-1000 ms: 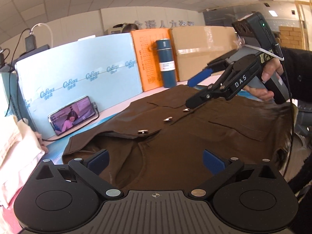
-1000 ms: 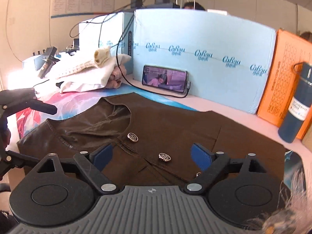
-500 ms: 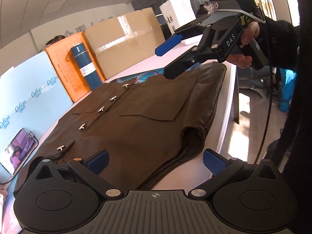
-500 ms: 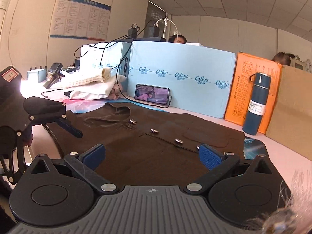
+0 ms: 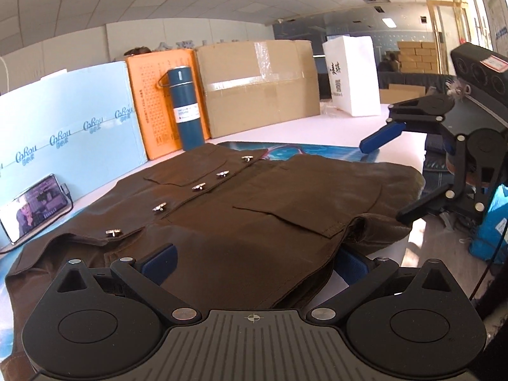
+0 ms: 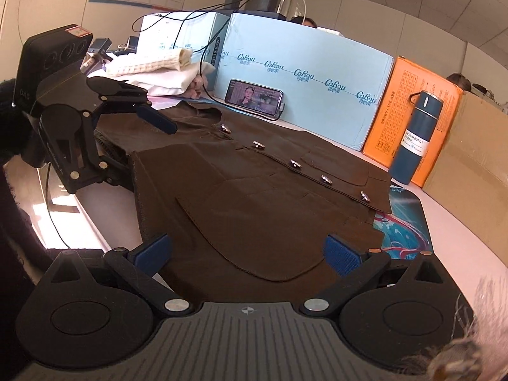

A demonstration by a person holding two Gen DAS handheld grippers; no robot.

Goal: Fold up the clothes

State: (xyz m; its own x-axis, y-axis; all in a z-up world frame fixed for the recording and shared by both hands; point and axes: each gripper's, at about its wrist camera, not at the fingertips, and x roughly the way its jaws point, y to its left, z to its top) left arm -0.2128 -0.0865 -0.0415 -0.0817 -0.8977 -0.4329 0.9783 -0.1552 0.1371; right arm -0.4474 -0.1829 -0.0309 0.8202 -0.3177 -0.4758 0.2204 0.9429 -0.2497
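Both grippers dropped to vest (image 5: 254,216) edge, fingers open.

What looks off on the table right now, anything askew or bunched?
One thing: the brown vest overhangs the table's near edge, its side hem bunched and rolled there. The rest lies flat and buttoned. Both grippers, left and right, have open jaws.

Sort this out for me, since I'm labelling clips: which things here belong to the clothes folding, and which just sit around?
Part of the job:
brown vest
left hand-held gripper, open
right hand-held gripper, open

Just lying about:
blue bottle
phone
orange box
cardboard box
pile of pale clothes
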